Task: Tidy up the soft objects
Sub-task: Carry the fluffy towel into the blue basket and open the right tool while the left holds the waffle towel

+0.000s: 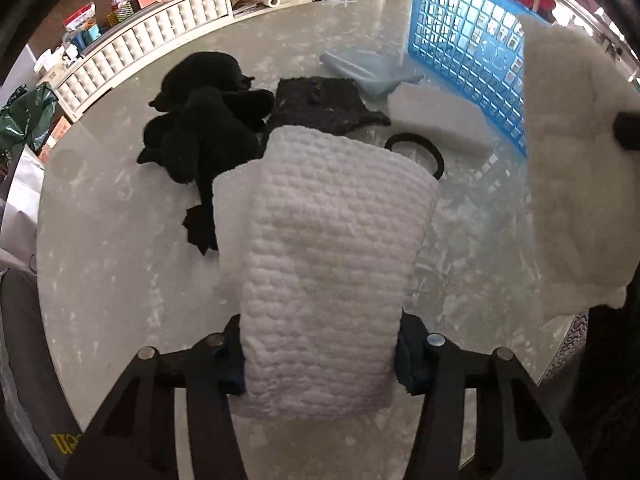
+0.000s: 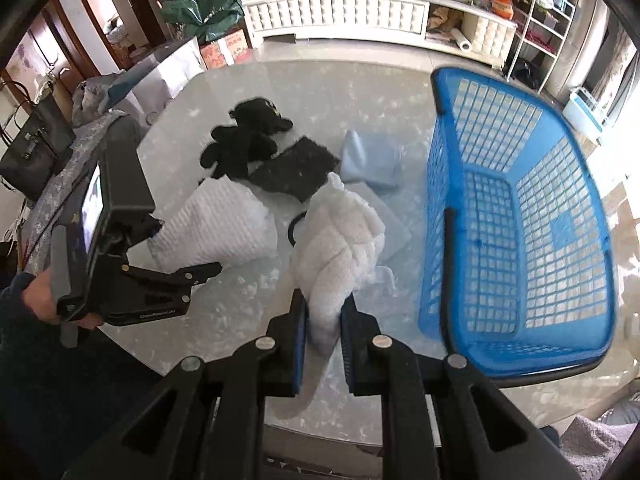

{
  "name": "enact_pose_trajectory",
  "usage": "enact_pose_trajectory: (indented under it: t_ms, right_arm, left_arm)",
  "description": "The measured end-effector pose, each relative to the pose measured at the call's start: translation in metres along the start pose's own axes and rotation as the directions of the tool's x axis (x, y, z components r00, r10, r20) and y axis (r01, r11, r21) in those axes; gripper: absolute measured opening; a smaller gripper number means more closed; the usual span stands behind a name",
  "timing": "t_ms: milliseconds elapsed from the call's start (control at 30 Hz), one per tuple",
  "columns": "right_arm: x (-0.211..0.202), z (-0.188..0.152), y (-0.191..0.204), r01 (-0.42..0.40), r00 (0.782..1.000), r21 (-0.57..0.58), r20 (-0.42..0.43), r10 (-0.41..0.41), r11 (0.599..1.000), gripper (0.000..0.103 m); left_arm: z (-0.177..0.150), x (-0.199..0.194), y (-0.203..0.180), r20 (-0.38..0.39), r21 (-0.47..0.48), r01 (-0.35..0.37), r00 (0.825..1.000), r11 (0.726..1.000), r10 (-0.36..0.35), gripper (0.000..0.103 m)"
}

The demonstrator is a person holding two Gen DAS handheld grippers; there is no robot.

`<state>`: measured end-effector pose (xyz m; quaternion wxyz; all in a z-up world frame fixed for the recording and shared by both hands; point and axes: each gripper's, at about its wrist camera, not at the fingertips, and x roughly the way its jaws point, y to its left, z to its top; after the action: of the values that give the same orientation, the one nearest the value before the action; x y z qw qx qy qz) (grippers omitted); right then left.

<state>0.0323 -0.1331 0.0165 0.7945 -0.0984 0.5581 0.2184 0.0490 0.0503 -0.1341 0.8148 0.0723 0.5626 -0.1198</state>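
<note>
White towels are in both grippers, lifted off the worktop (image 2: 224, 336), probably on their way into the blue basket (image 2: 516, 216) standing empty at the right. The left gripper (image 1: 320, 364) has its jaws closed on a folded waffle-weave towel (image 1: 328, 248), gripped across its width so the fold holds together and sticks out forward above the remaining pile. The right gripper (image 2: 324, 336) has its jaws nearly shut, pinching one end of a fluffier white towel (image 2: 344, 232) that bunches up ahead of it, just beside the basket's near wall. Left on the worktop are black gloves (image 2: 244, 140), a dark cloth (image 2: 296, 172), a pale blue cloth (image 2: 372, 160) and a black hair band (image 1: 424, 152). Both grippers point forward and slightly down, with the left held lower and off to the side.
</note>
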Motion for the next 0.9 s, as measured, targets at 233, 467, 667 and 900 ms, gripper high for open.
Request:
enact_pose_trajectory:
  t_ms: [233, 467, 667, 900]
  right_arm:
    - [-0.042, 0.011, -0.011, -0.064, 0.997, 0.004, 0.031, 0.064, 0.998, 0.014]
    - [-0.072, 0.023, -0.043, 0.024, 0.997, -0.003, 0.070, -0.024, 1.000, 0.014]
    - [-0.069, 0.026, -0.077, 0.126, 0.990, 0.005, 0.060, -0.126, 0.992, 0.014]
    - [-0.040, 0.028, -0.095, 0.294, 0.955, -0.034, 0.046, -0.292, 0.955, 0.014]
  left_arm:
    - [0.004, -0.025, -0.003, 0.028, -0.029, 0.006, 1.000, 1.000, -0.005, 0.050]
    - [0.007, -0.070, -0.015, 0.106, -0.029, -0.008, 0.994, 1.000, 0.011, 0.050]
    - [0.017, -0.099, -0.022, 0.174, -0.031, 0.004, 0.985, 1.000, 0.002, 0.050]
    - [0.030, -0.098, -0.031, 0.192, -0.010, -0.008, 0.981, 1.000, 0.010, 0.050]
